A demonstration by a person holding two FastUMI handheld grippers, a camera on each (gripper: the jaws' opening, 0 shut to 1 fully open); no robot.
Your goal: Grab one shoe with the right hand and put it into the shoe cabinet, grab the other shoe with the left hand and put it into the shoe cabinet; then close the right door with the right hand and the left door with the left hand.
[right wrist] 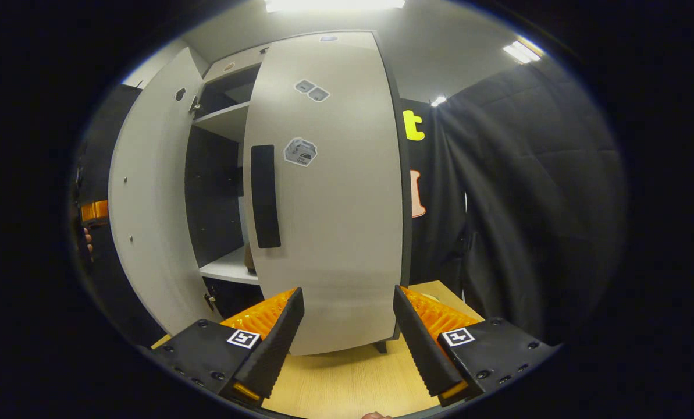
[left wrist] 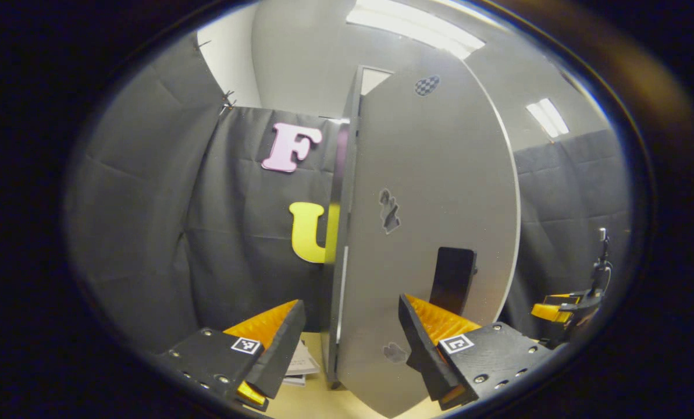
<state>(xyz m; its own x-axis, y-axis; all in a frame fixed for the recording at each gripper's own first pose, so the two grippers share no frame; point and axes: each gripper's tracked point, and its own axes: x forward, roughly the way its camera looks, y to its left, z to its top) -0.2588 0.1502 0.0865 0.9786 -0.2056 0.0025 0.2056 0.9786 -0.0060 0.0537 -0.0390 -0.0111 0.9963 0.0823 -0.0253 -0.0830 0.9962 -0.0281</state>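
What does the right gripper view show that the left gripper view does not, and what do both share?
Right gripper view: white inner shelves of the grey shoe cabinet and its nearly closed right door. Left gripper view: white papers by the open left door's foot. Shared: that left door, the light wooden surface, and open jaws on left gripper and right gripper.

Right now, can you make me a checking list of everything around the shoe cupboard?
Surface: pale wooden floor board, bare near the cabinet.
Job's things: tall grey shoe cabinet; right door nearly closed, left door open.
Clutter: papers by the left door's foot.
Grippers: left gripper open, straddling the left door's edge; right gripper open, facing the right door.
Cables: nothing seen.
Surroundings: black cloth wall, ceiling lights.
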